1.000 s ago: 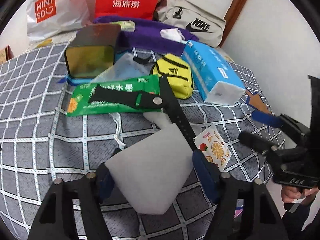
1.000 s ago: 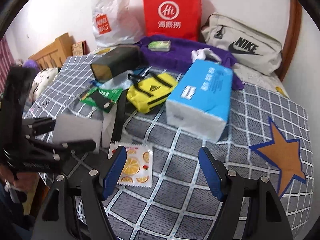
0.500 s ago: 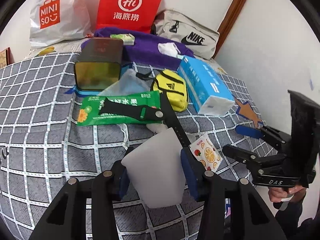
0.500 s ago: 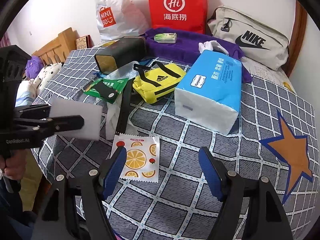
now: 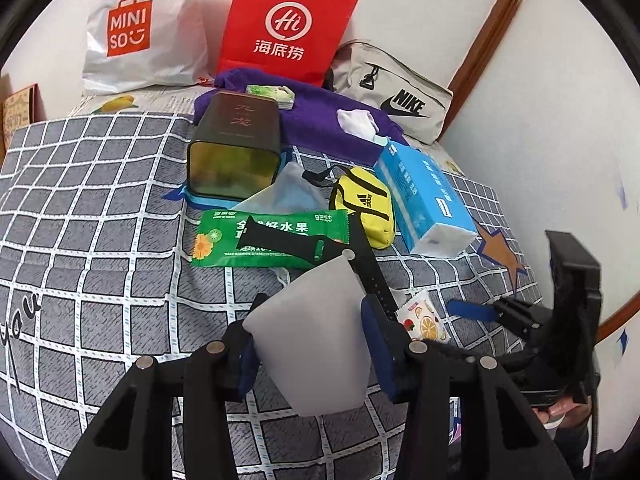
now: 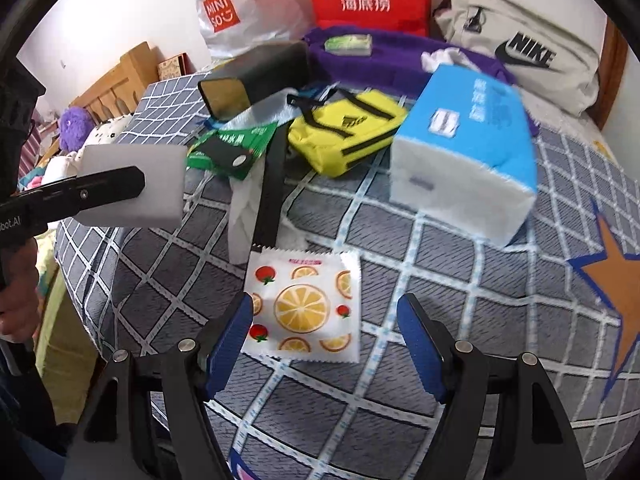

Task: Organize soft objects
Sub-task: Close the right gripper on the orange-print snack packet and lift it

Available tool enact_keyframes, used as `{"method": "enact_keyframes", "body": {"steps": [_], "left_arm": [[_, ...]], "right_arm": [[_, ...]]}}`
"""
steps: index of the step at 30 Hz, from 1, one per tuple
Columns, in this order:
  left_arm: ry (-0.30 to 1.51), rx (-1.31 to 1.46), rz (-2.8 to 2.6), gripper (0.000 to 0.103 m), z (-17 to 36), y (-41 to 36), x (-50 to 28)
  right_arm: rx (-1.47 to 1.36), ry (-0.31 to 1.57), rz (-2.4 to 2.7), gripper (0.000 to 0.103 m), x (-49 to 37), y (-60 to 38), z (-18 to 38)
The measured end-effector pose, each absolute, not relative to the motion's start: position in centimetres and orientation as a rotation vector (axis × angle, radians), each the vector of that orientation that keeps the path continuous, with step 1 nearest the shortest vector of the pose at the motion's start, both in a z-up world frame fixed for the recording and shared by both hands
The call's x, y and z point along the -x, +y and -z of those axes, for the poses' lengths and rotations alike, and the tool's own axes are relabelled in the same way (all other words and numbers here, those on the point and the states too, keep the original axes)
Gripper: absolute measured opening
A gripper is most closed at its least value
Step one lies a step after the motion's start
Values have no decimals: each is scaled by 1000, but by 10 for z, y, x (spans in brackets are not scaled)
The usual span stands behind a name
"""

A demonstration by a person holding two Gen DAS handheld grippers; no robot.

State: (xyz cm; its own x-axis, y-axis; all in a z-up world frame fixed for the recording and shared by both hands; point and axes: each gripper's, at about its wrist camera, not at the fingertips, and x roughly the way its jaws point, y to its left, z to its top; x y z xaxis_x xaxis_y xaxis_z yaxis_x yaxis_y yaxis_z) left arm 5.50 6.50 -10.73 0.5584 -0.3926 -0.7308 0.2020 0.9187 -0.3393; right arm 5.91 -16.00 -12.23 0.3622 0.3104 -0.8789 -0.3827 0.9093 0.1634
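My left gripper is shut on a white foam sponge block and holds it lifted above the checked bed cover; the block also shows in the right wrist view at the left. My right gripper is open and empty, low over a fruit-print wipe packet. Further back lie a blue tissue pack, a yellow Adidas pouch and a green wet-wipe pack with a black strap across it.
A dark tin box, a purple towel, a Nike bag, a red paper bag and a Miniso bag crowd the back. The wall is at the right. The bed edge drops off at the left.
My left gripper closed on the foam block and lifted it off the bed. My right gripper moved forward and lower toward the fruit-print packet, staying open.
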Motion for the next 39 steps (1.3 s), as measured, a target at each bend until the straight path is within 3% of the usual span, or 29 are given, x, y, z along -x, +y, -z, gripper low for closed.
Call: {"method": "enact_keyframes", "body": {"steps": [5, 10, 14, 17, 22, 23, 24, 25, 30, 33, 35, 39], "left_arm": [[918, 240, 367, 44, 110, 66, -54], [924, 251, 373, 44, 113, 66, -56], [928, 261, 374, 44, 115, 69, -56], [928, 273, 373, 44, 117, 70, -57], [930, 276, 373, 44, 117, 72, -57], [929, 278, 371, 44, 117, 73, -57], [930, 279, 371, 44, 117, 73, -57], [932, 282, 369, 44, 117, 74, -57], [933, 284, 371, 44, 118, 74, -58], [936, 282, 369, 44, 119, 73, -58], [937, 281, 371, 44, 120, 72, -58], [940, 283, 373, 44, 121, 72, -59]], "right_arm": [[85, 1110, -433, 86, -59, -151, 127], [168, 1072, -401, 84, -55, -141, 132], [156, 1051, -424, 59, -52, -147, 126], [122, 1053, -445, 48, -54, -154, 123], [143, 1052, -446, 41, -53, -154, 121], [130, 1050, -454, 25, -53, -155, 120], [113, 1068, -481, 17, -52, -155, 120], [111, 1074, -483, 15, -52, -156, 120], [131, 1066, -456, 16, -54, -156, 120], [150, 1063, -441, 35, -53, -159, 118], [187, 1038, -396, 55, -51, -162, 116], [191, 1052, -377, 65, -55, -169, 123]]}}
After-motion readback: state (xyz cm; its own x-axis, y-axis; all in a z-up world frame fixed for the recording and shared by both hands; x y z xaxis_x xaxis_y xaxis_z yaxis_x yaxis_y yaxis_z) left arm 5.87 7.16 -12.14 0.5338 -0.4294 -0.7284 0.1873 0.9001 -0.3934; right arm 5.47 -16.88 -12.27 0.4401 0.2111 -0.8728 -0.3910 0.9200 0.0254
